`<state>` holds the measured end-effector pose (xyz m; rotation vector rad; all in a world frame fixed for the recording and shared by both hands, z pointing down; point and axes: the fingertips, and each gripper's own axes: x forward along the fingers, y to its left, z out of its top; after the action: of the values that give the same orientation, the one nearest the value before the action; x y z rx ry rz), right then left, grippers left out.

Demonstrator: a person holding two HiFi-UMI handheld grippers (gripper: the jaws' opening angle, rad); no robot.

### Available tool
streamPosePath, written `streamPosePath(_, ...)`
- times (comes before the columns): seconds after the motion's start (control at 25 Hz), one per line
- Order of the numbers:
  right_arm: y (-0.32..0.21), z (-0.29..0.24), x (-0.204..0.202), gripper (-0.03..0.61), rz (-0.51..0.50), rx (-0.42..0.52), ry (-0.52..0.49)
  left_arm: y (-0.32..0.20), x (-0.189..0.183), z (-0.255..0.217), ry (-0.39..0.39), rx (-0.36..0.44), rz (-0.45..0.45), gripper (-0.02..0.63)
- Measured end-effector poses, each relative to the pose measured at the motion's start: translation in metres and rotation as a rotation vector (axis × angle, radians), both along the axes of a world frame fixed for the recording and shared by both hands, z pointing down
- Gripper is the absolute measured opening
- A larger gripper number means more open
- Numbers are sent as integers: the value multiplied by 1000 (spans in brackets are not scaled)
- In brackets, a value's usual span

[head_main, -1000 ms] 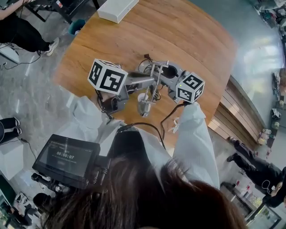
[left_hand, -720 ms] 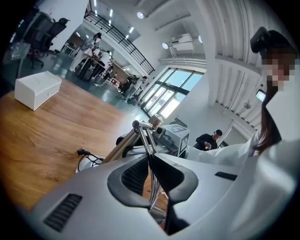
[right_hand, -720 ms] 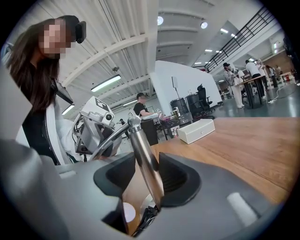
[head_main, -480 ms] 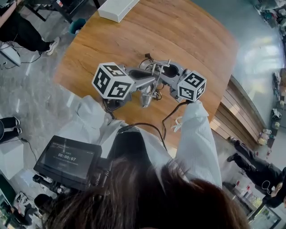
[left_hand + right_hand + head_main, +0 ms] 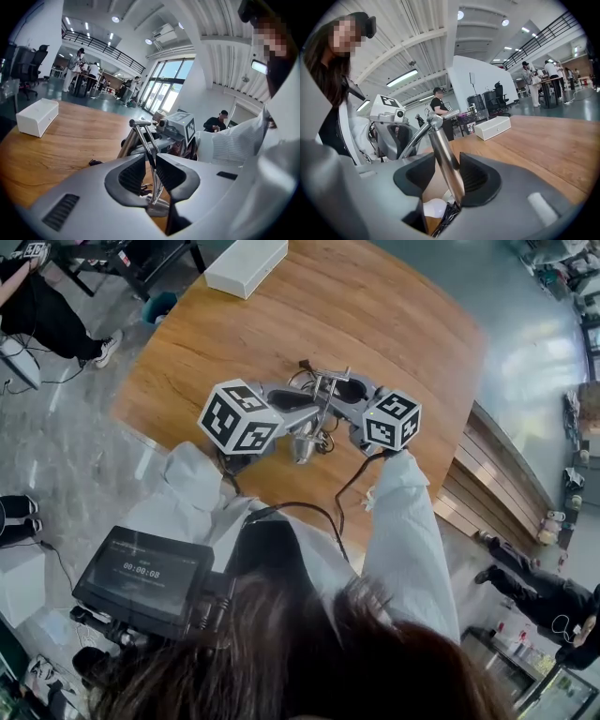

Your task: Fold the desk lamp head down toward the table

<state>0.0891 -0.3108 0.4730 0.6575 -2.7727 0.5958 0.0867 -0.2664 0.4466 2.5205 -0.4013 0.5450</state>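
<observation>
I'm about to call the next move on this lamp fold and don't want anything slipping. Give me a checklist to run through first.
1. Hold of the left gripper on the thin lamp rods: not ok. Its jaws are opening, and the rods stand between them unclamped.
2. Hold of the right gripper on the lamp tube: not ok. The tube leans on one pad, with a gap at the other.
3. Whether the lamp head is down at the table: cannot tell. It hangs low, but contact is hidden.
4. Room around the lamp: ok. The white box lies far off.
</observation>
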Motion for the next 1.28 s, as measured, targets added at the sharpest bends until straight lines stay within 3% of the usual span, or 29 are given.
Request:
streamPosePath(0.16, 4, -2, 15, 149, 94, -46, -53, 9, -16, -2, -22, 9, -24, 71)
streamPosePath(0.36, 20, -16, 42, 111, 208, -21, -78, 8, -40, -26, 66, 6, -132, 69)
streamPosePath(0.48, 30, -60, 46, 62, 306, 61, -142, 12, -36, -59, 134, 65, -153, 56)
streamPosePath(0.56, 34, -87, 46, 18, 407, 125, -136, 12, -31, -84, 181, 123, -196, 3)
streamPosePath(0.64, 42, -106, 39, 3, 475, 156, -131, 9, -28, -104, 209, 190, -259, 3)
streamPosePath(0.8, 67, -135, 22, 2, 525, 226, -117, 10, -26, -121, 174, 323, -365, 3)
streamPosePath(0.92, 75, -143, 18, 2, 562, 311, -31, 12, -24, -122, 112, 381, -380, 3)
streamPosePath(1.04, 84, -147, 20, 2, 590, 323, -35, 20, -19, -125, 63, 455, -380, 3)
streamPosePath(1.28, 94, -151, 27, 0, 614, 328, -39, 28, -11, -126, 80, 448, -364, 2)
